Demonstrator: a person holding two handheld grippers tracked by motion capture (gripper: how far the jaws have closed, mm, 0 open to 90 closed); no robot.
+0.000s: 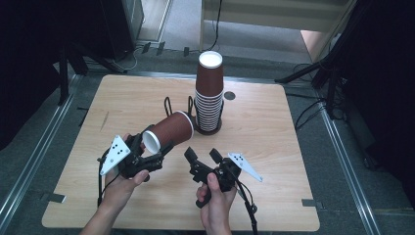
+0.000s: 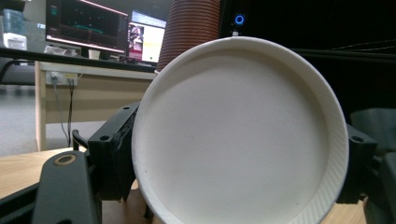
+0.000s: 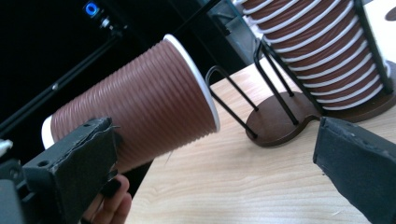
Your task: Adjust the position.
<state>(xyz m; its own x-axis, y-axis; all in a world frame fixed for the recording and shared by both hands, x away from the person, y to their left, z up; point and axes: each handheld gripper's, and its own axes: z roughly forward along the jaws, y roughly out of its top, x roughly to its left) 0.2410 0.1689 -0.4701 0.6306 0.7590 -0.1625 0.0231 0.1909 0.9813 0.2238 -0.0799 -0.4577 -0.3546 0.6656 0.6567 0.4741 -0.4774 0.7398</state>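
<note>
The left gripper [image 1: 149, 152] is clamped on a brown paper cup [image 1: 169, 131] lying sideways, while the right gripper [image 1: 201, 157], beside it, has its jaws apart, the cup stack [image 1: 209, 95] beyond both.

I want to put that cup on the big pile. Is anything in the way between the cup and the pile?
Nothing visible blocks it. The left tongs hold the brown paper cup on its side, in the air beside the cup stack. The empty wire loops of the holder stand beneath it. The right tongs are open, off to the side.
</note>
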